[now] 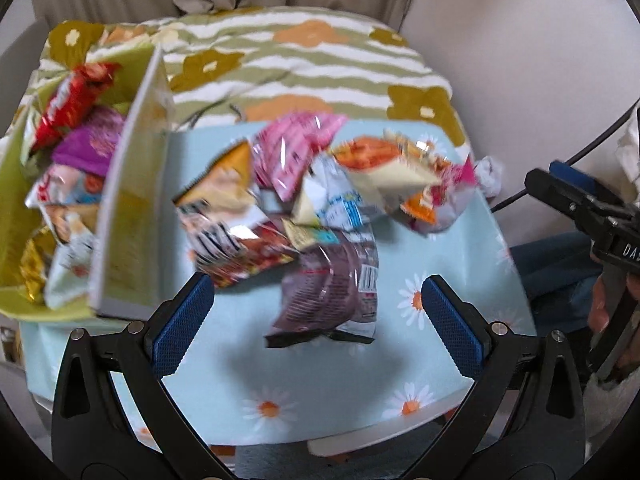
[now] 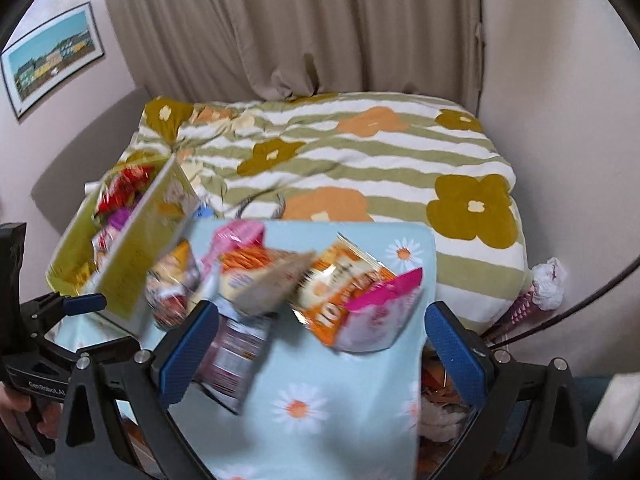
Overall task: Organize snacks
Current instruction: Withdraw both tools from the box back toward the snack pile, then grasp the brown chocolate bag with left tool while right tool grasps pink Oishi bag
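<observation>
Lying in one loose heap on the table (image 1: 460, 364), covered in a daisy-print cloth, are roughly eight snack packets (image 1: 304, 204), blurred so the count is uncertain. One yellow-green box (image 1: 124, 220) stands at the table's left edge, holding about six more packets (image 1: 76, 128). Both grippers hover with jaws spread wide, holding nothing: the left gripper (image 1: 316, 320) over a brown packet (image 1: 336, 288), the right gripper (image 2: 320, 344) near an orange packet (image 2: 344, 288).
</observation>
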Available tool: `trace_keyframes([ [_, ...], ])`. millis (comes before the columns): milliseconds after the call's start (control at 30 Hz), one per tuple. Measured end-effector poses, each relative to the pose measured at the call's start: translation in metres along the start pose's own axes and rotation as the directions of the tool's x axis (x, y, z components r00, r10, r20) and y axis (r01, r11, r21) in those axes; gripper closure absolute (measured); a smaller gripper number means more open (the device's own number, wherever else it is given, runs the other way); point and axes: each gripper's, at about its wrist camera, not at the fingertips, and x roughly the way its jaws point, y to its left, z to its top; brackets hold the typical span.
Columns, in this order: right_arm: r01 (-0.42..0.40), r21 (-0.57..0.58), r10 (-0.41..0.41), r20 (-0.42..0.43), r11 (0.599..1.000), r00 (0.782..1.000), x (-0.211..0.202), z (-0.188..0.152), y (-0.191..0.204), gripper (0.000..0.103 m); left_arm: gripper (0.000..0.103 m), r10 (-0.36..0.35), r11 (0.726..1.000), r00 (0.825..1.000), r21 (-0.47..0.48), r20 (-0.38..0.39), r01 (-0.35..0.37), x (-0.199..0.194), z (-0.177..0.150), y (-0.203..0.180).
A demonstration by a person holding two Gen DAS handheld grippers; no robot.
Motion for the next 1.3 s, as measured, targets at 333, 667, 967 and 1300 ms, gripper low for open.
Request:
trace_keyframes([
  [333,-0.073,-0.161,0.061,-0.079,0.984,0.995,0.062,-0.019,-0.039,0.0,0.0,0.156,0.986,0.987,0.058,-0.029,-0.154,0.072,-0.016,-0.034],
  [667,-0.117,-0.229,0.09,-0.127,0.966,0.988,0.1,-0.027,-0.051,0.003,0.004,0.205,0.979,0.977,0.018,-0.066,-0.204,0.109,-0.021,-0.04],
  [967,-0.146,-0.286,0.104,-0.157,0.947,0.982,0.118,-0.028,-0.051,0.015,0.029,0.178,0.984,0.98,0.008,-0.085,-0.178,0.12,-0.023,-0.045],
  [1300,-0.171,-0.313,0.124,-0.166,0.934,0.978,0.129,-0.027,-0.053,0.017,0.042,0.124,0.992,0.988,0.008,-0.096,-0.124,0.108,-0.028,-0.052],
])
